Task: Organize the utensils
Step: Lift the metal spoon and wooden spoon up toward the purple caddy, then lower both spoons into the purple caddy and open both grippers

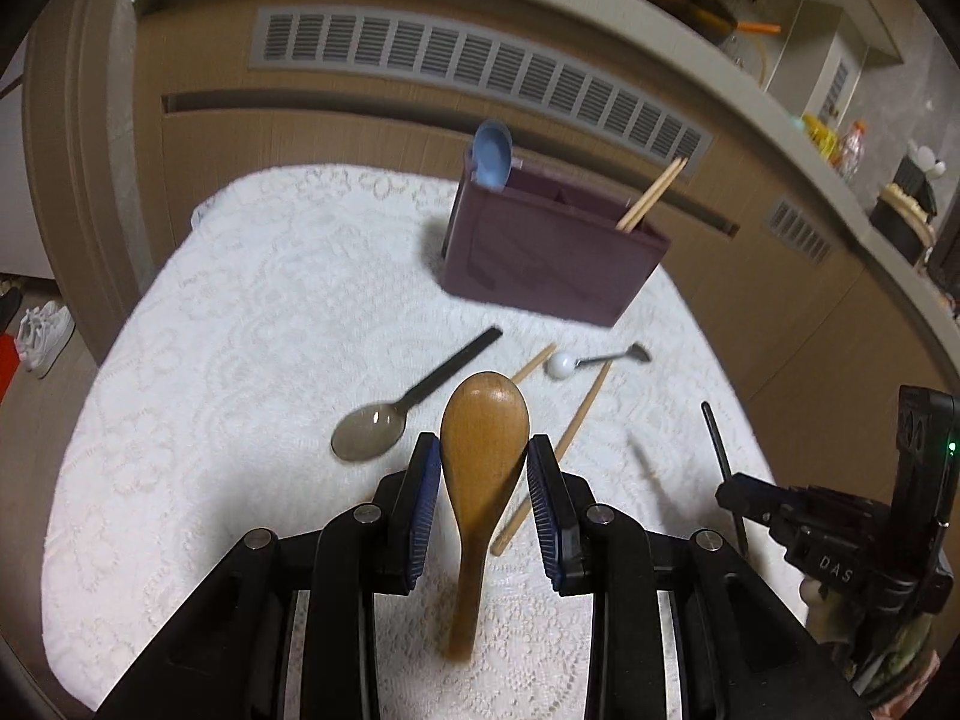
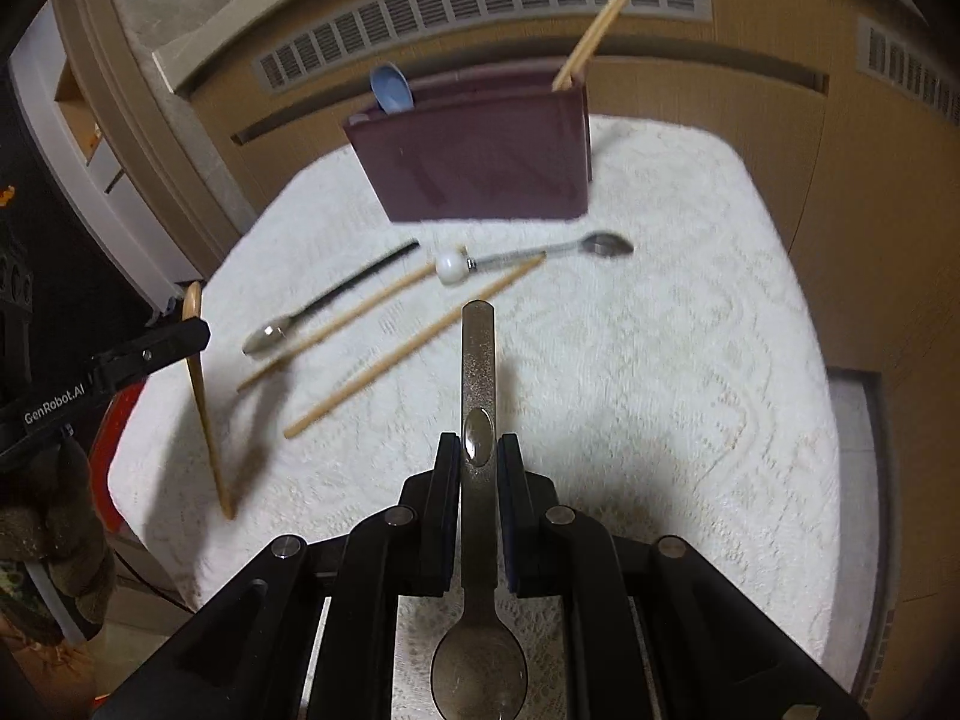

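Note:
My left gripper (image 1: 485, 450) is shut on a wooden spoon (image 1: 485, 420), bowl forward, held above the white lace cloth (image 1: 240, 330); it also shows in the right wrist view (image 2: 198, 372). My right gripper (image 2: 478, 450) is shut on a metal spoon (image 2: 478, 360), handle forward, bowl toward the camera. A maroon utensil box (image 1: 552, 252) stands at the back of the table (image 2: 480, 162) with a blue spoon (image 1: 492, 153) and a pair of chopsticks (image 1: 651, 195) in it.
On the cloth lie a black-handled spoon (image 1: 414, 402), two loose chopsticks (image 2: 414, 354), and a small metal spoon with a white ball end (image 2: 528, 255). A brown cabinet with vents (image 1: 480, 66) stands behind the table.

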`<state>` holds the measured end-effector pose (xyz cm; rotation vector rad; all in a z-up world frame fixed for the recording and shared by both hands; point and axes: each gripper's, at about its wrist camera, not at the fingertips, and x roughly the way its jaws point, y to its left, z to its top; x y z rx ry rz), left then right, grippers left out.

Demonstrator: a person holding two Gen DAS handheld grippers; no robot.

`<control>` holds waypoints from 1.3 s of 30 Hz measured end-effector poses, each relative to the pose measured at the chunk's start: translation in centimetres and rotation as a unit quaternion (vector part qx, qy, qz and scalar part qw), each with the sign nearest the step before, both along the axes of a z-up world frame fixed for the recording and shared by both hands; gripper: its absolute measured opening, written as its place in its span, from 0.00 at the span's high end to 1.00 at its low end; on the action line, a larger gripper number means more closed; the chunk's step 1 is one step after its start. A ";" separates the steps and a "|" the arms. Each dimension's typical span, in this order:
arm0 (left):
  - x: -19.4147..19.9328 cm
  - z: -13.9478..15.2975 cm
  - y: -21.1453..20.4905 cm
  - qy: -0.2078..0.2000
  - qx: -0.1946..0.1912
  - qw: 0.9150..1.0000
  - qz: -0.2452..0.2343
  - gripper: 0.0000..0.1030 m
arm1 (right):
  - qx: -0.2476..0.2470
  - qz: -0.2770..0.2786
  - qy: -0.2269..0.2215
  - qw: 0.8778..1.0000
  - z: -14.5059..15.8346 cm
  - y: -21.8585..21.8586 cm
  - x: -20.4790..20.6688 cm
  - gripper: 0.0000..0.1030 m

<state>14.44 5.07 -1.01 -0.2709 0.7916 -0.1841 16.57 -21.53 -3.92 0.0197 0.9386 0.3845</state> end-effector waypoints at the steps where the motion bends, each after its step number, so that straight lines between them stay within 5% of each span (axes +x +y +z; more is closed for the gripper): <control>1: -0.2 0.5 0.1 -0.006 -0.003 1.000 -0.001 0.70 | 0.001 0.001 -0.007 1.000 0.6 0.1 -0.1 0.89; 7: -0.1 4.7 -0.1 -0.054 -0.006 0.998 -0.018 0.70 | 0.012 0.003 -0.071 0.997 5.1 0.4 -0.2 0.89; 13: 3.0 12.4 -0.7 -0.127 -0.004 0.991 -0.043 0.70 | 0.020 -0.007 -0.163 0.986 11.9 0.4 2.4 0.89; 17: 5.6 18.6 -1.3 -0.208 0.006 0.977 -0.050 0.70 | 0.035 -0.024 -0.286 0.957 19.3 0.7 4.9 0.89; 21: 9.3 22.3 -1.7 -0.261 0.016 0.964 -0.054 0.70 | 0.049 -0.017 -0.356 0.933 23.3 1.9 8.0 0.89; 29: 17.9 18.8 -1.3 -0.230 -0.008 0.971 -0.064 0.70 | 0.032 -0.013 -0.364 0.931 19.8 4.6 15.2 0.89; 39: 23.7 10.2 -2.4 -0.154 -0.011 0.986 -0.067 0.70 | 0.035 -0.014 -0.297 0.954 11.3 5.0 21.6 0.89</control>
